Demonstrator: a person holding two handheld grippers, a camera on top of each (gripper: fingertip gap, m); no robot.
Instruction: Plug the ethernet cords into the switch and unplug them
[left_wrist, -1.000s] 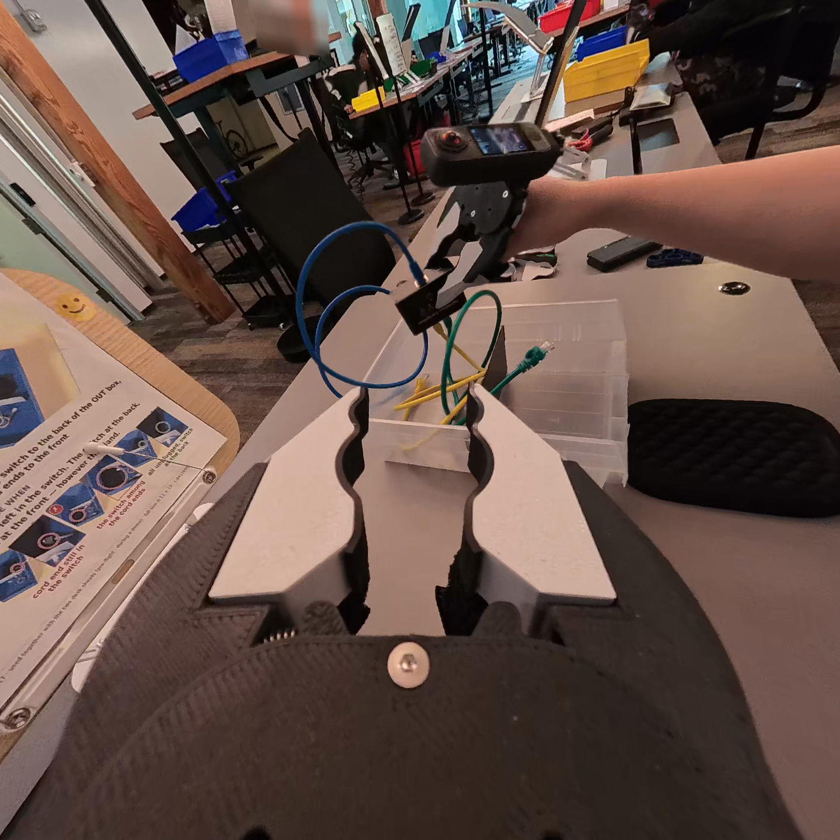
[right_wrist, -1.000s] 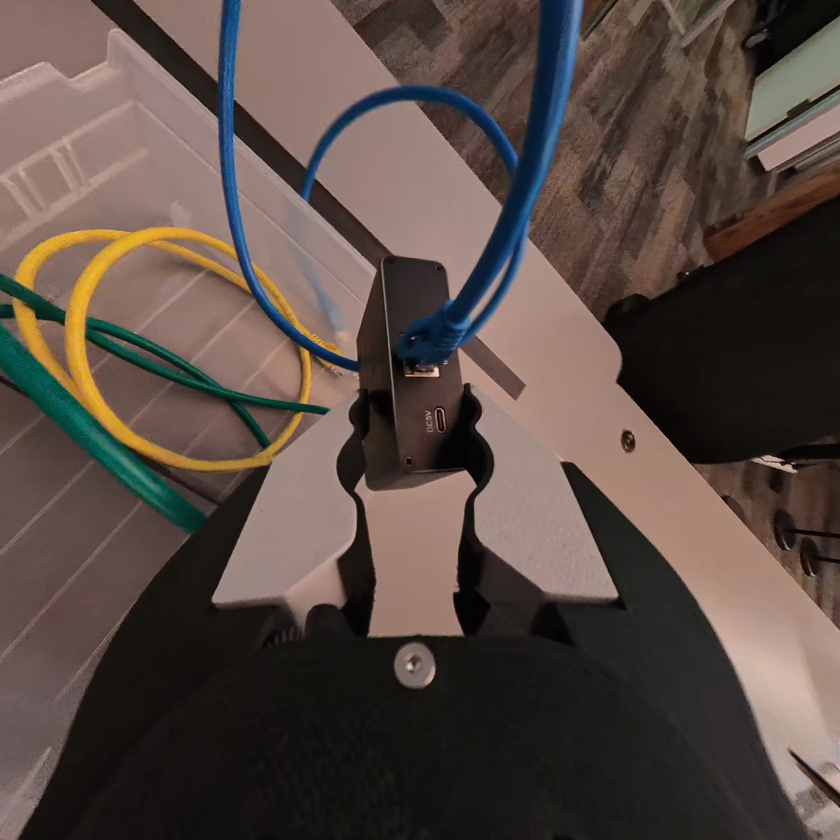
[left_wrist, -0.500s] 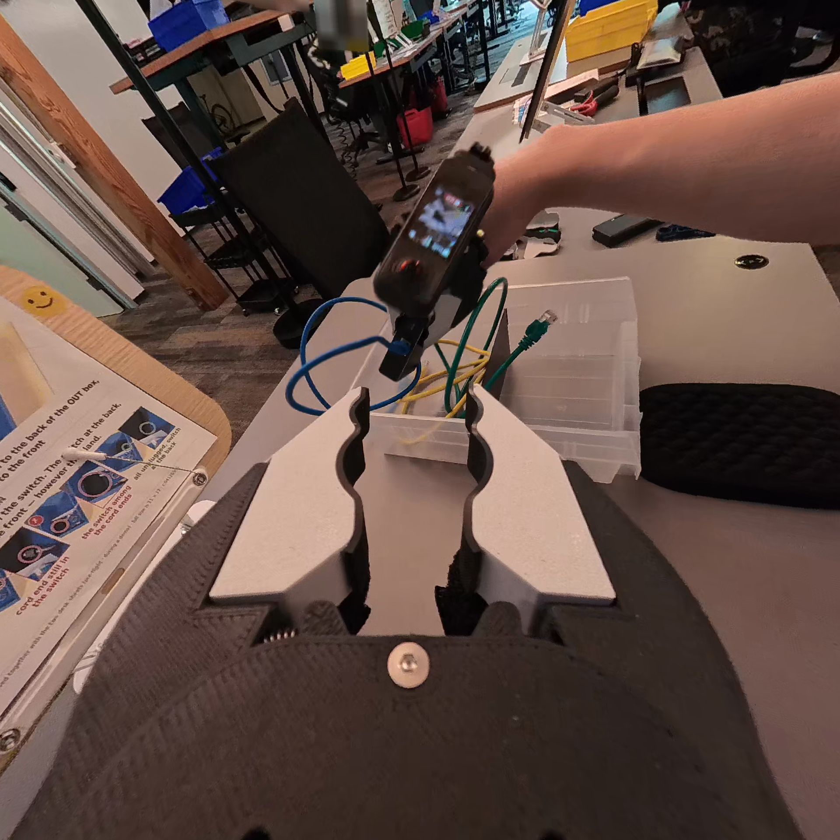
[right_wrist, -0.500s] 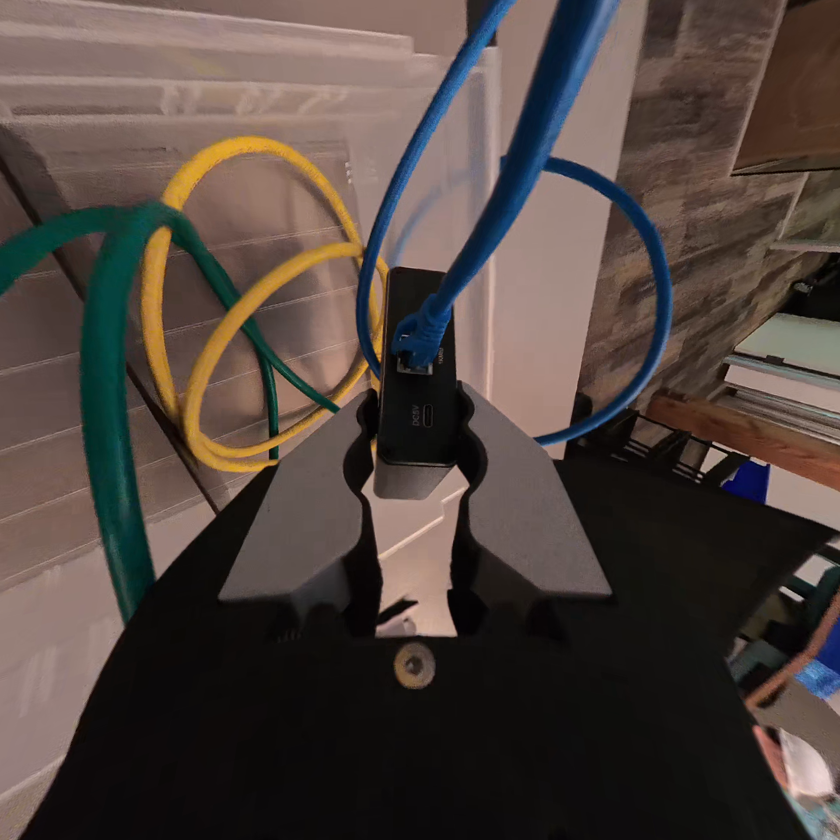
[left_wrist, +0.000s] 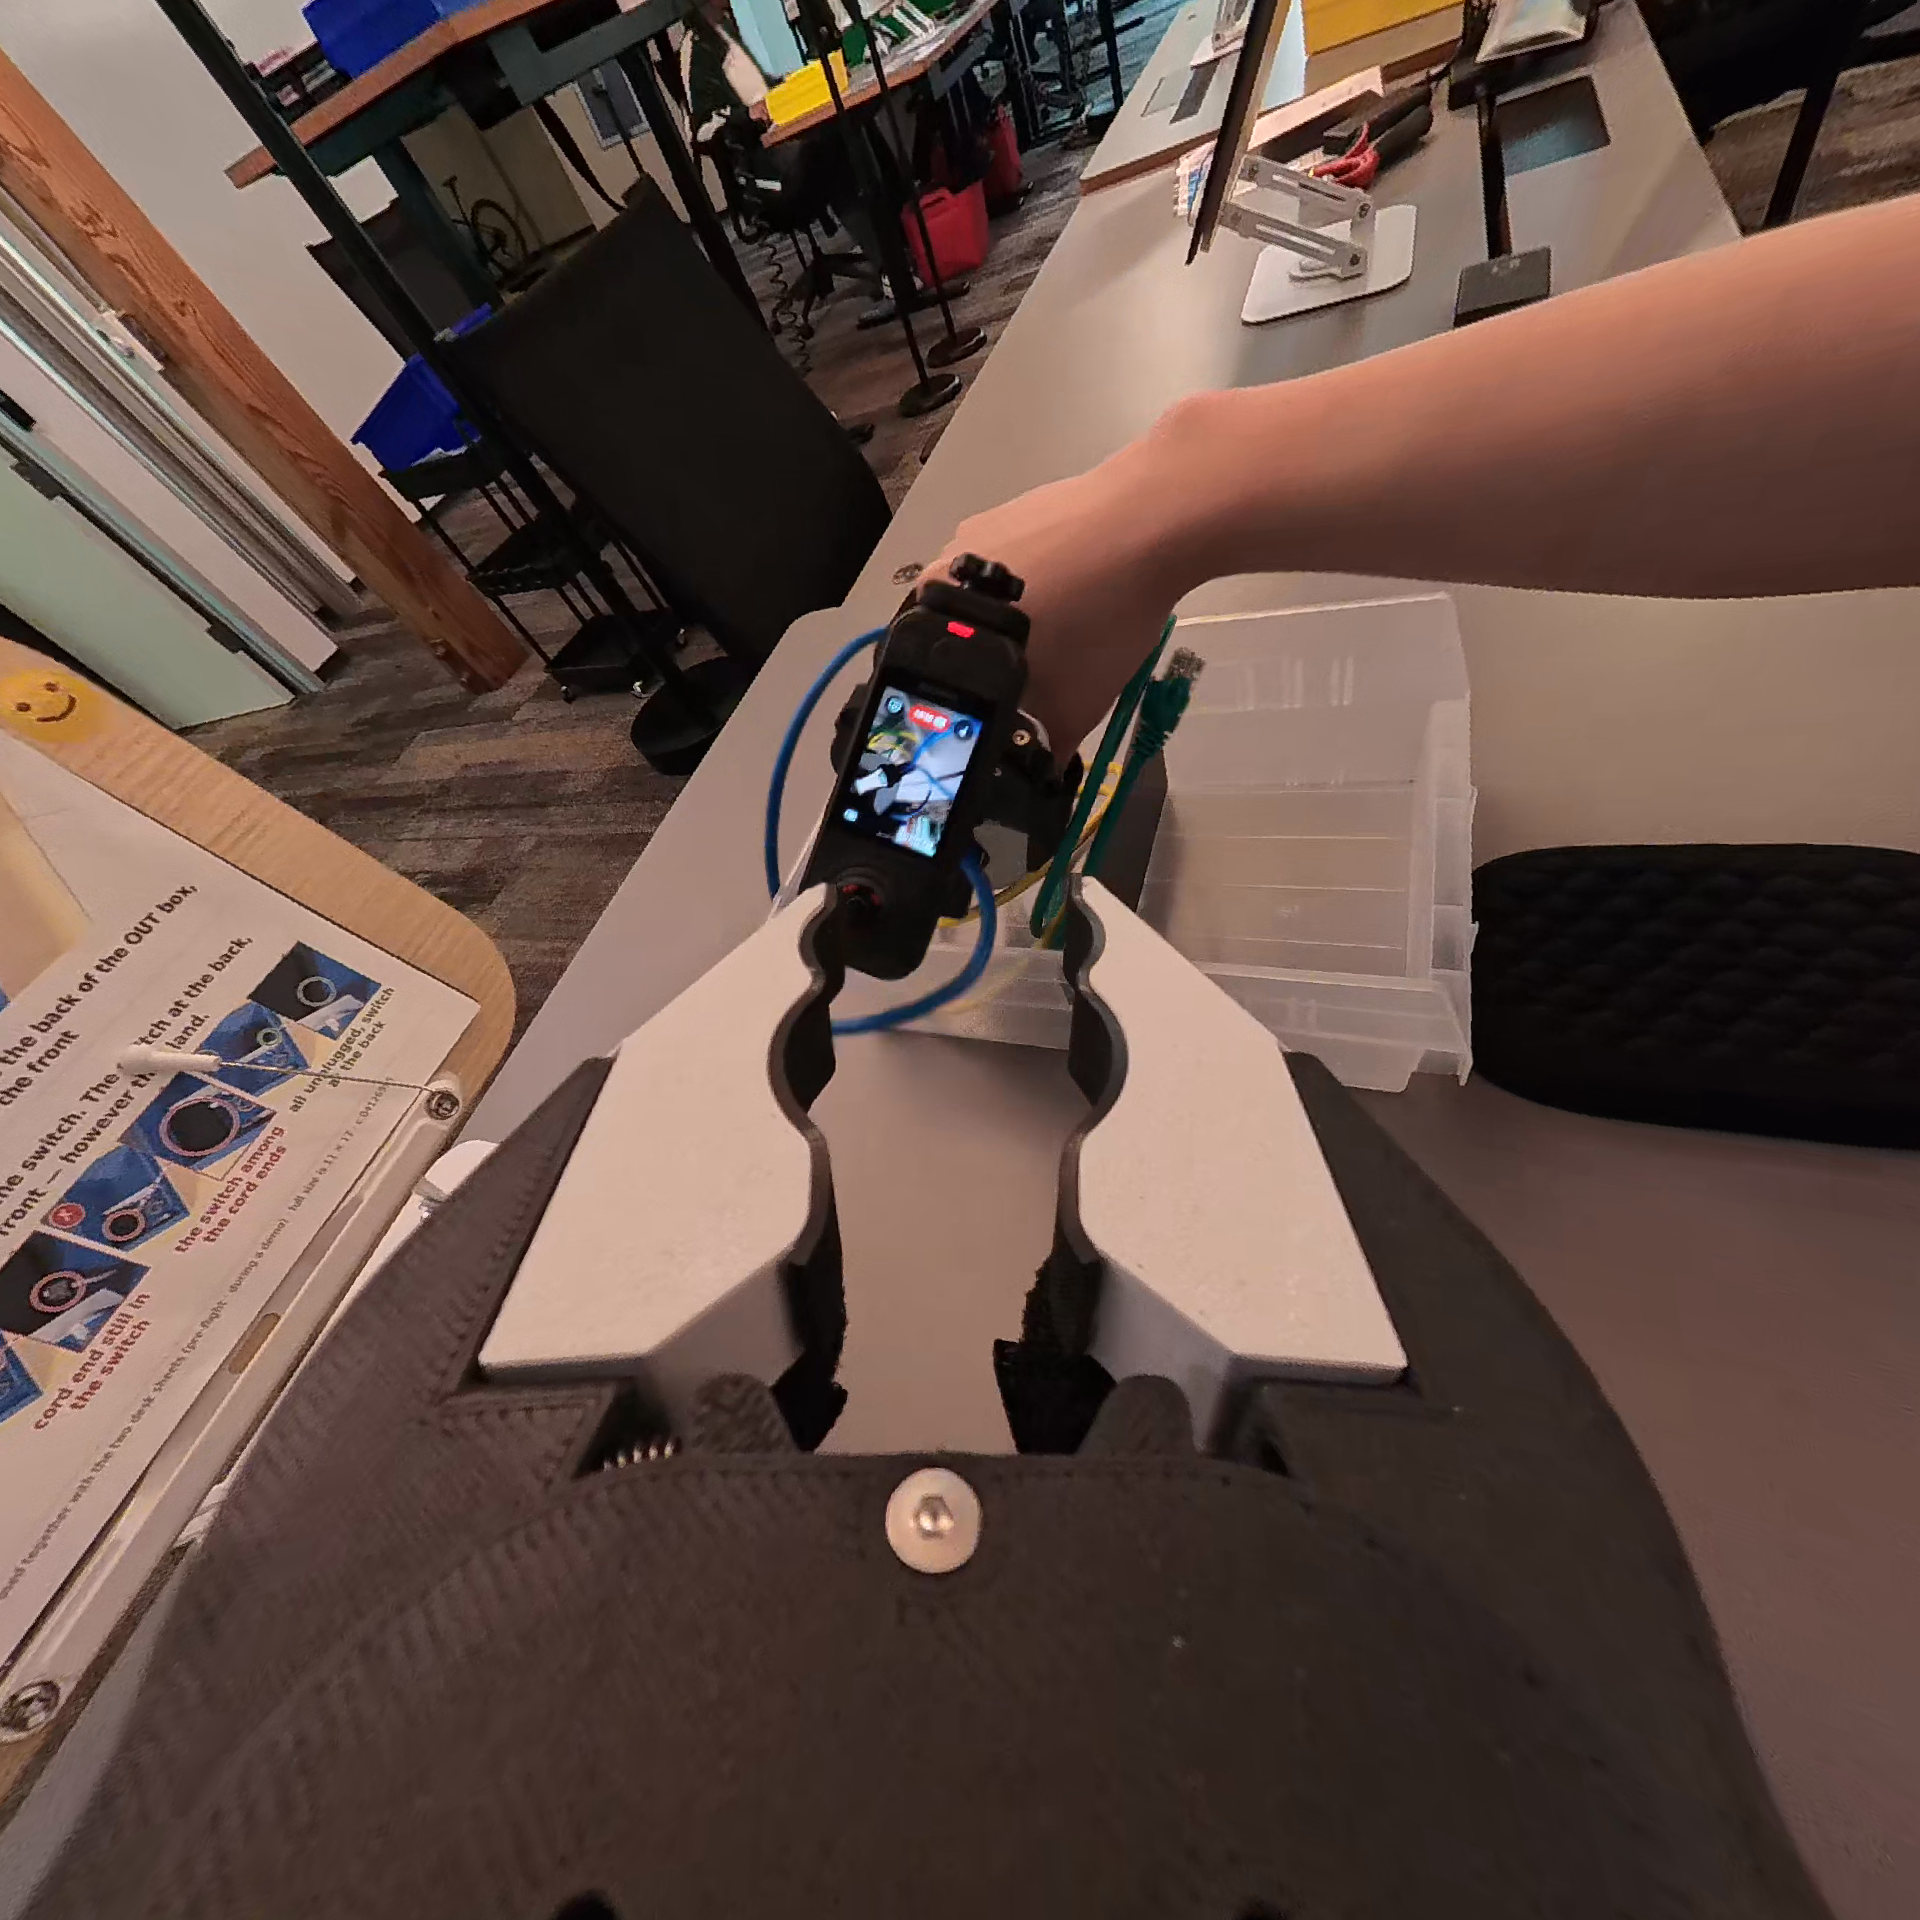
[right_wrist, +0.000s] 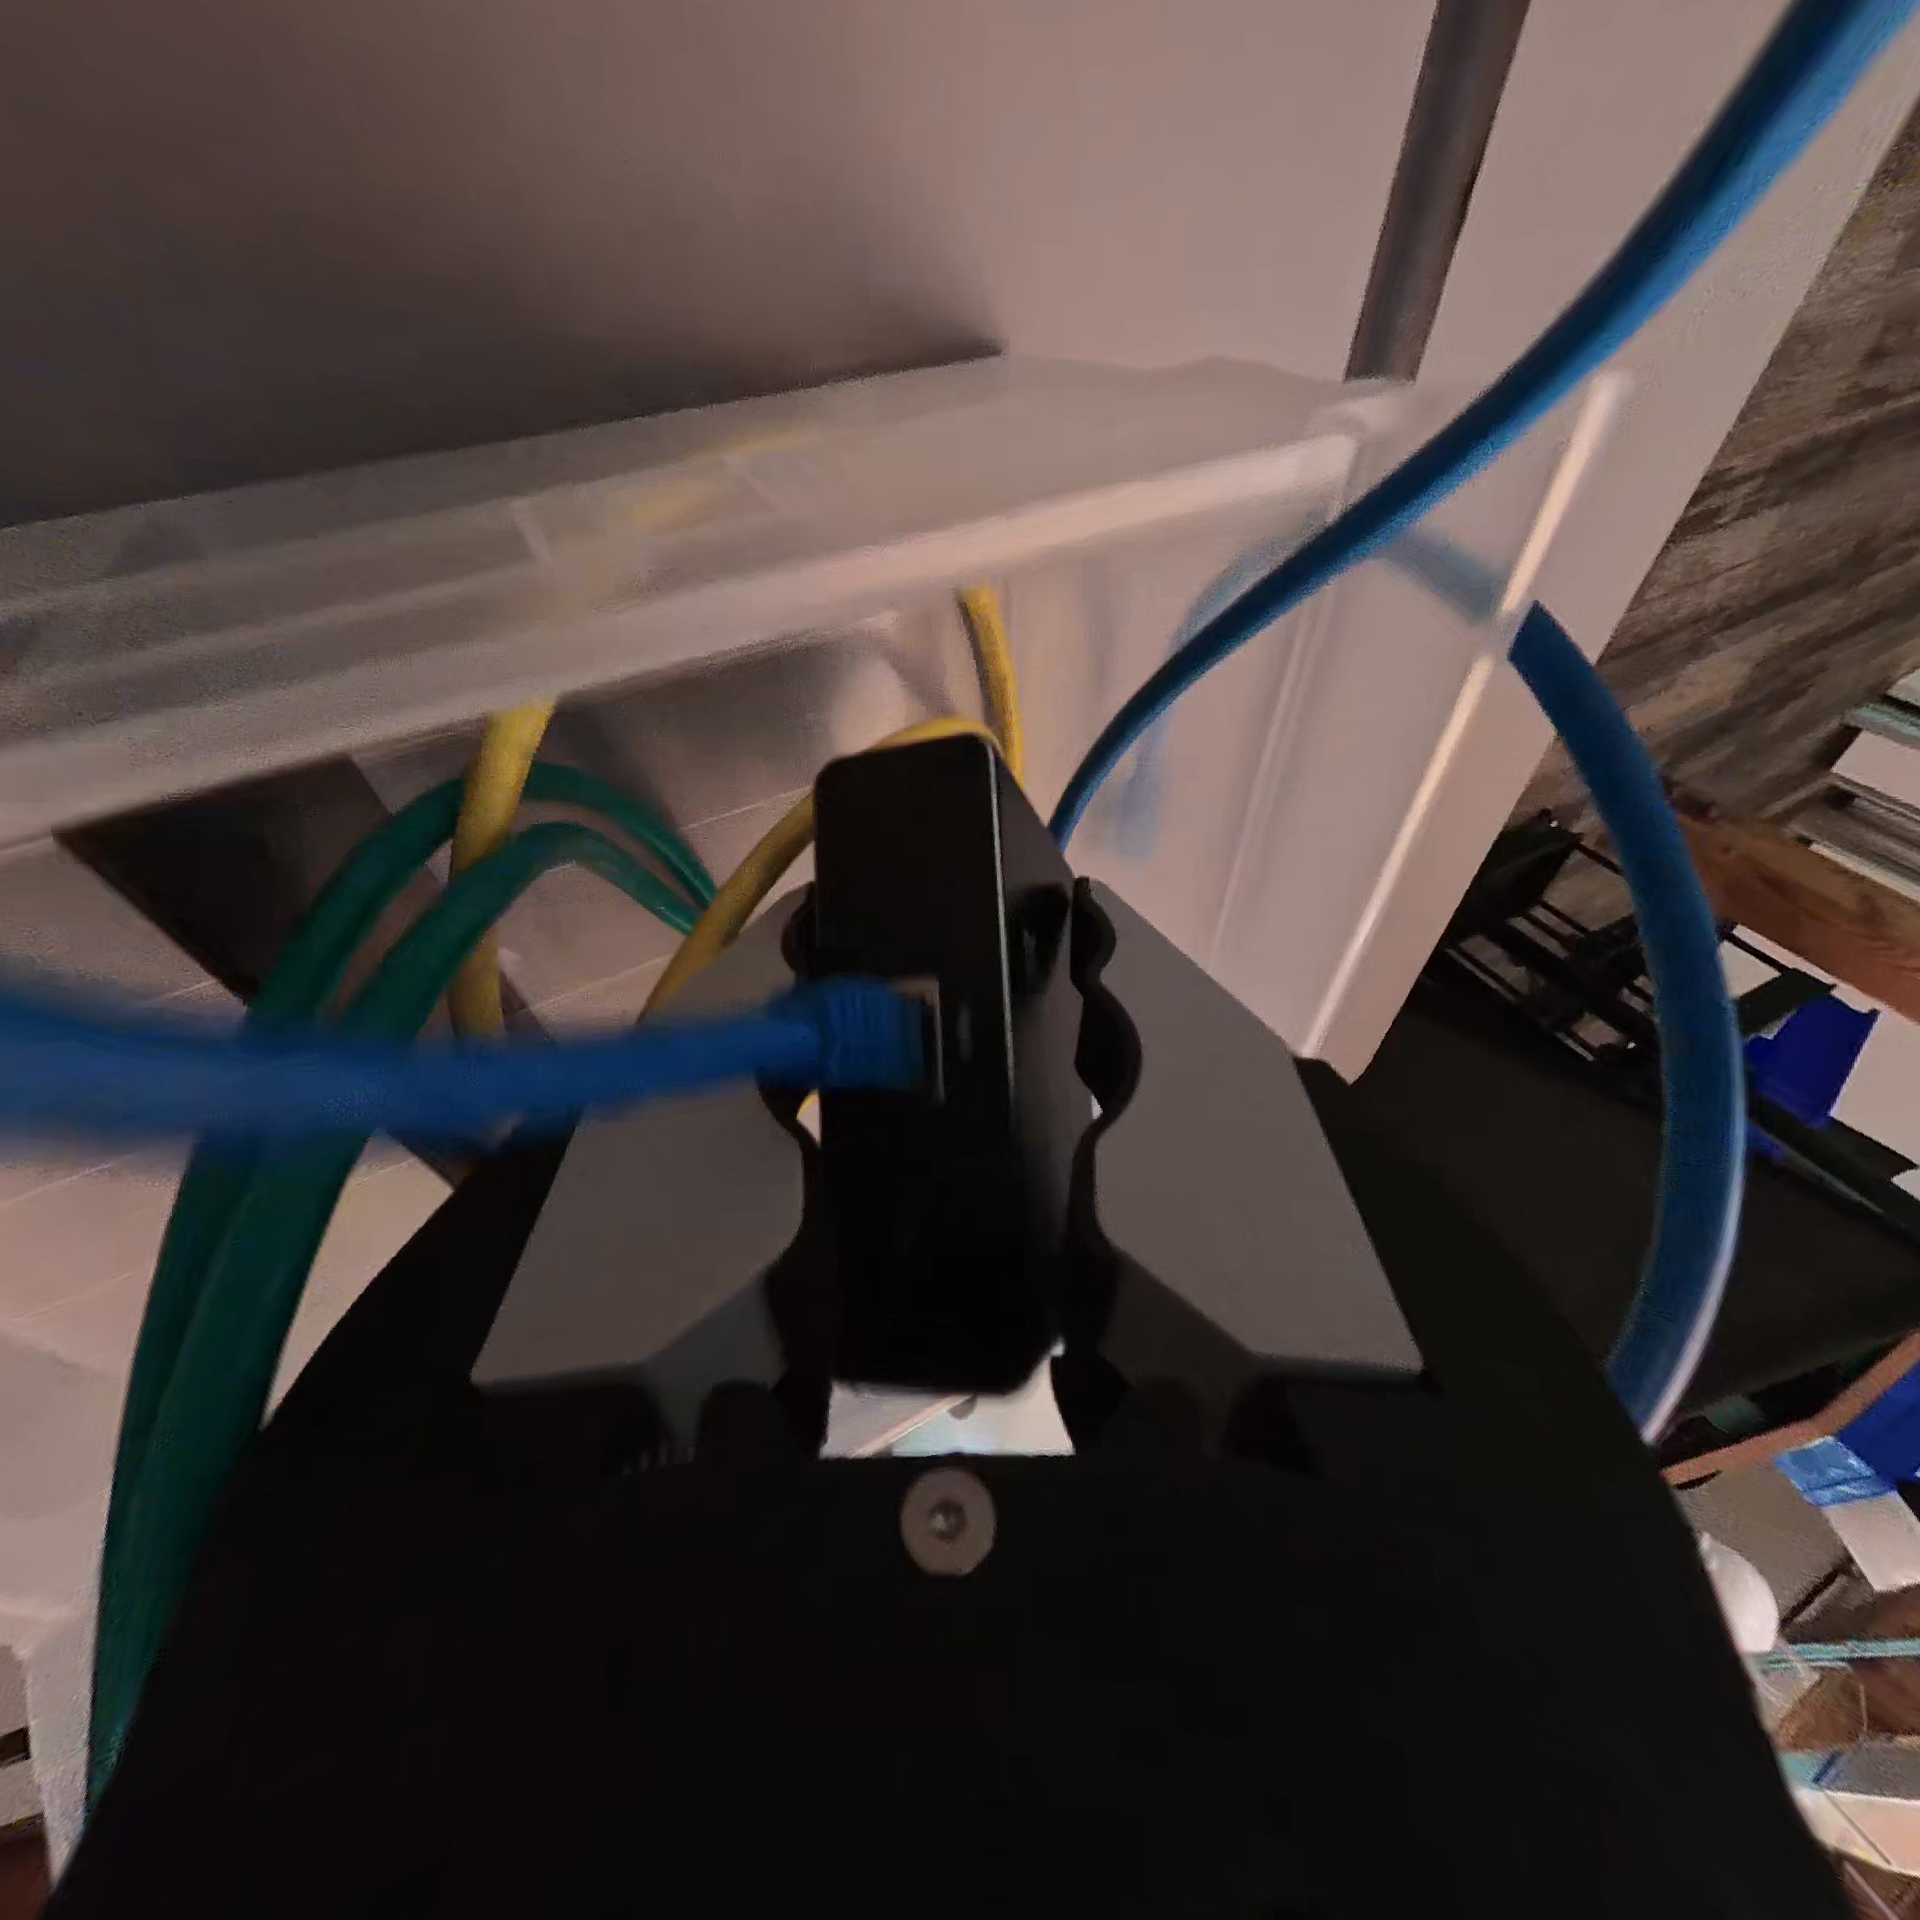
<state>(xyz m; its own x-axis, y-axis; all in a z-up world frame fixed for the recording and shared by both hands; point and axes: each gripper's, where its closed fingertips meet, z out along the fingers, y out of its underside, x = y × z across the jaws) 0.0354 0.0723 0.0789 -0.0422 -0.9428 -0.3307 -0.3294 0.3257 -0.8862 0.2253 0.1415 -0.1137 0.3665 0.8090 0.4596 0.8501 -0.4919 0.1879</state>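
right gripper clamped on the black switch, held over the clear plastic bin. blue cord plugged into a port on the switch's left face, looping around to the right. yellow cord and green cord lying in the bin behind. left gripper wide apart, holding nothing, hovering above the grey table just short of the bin. printed instruction sheet with photos and red and black writing at left. black padded mat beside the bin.
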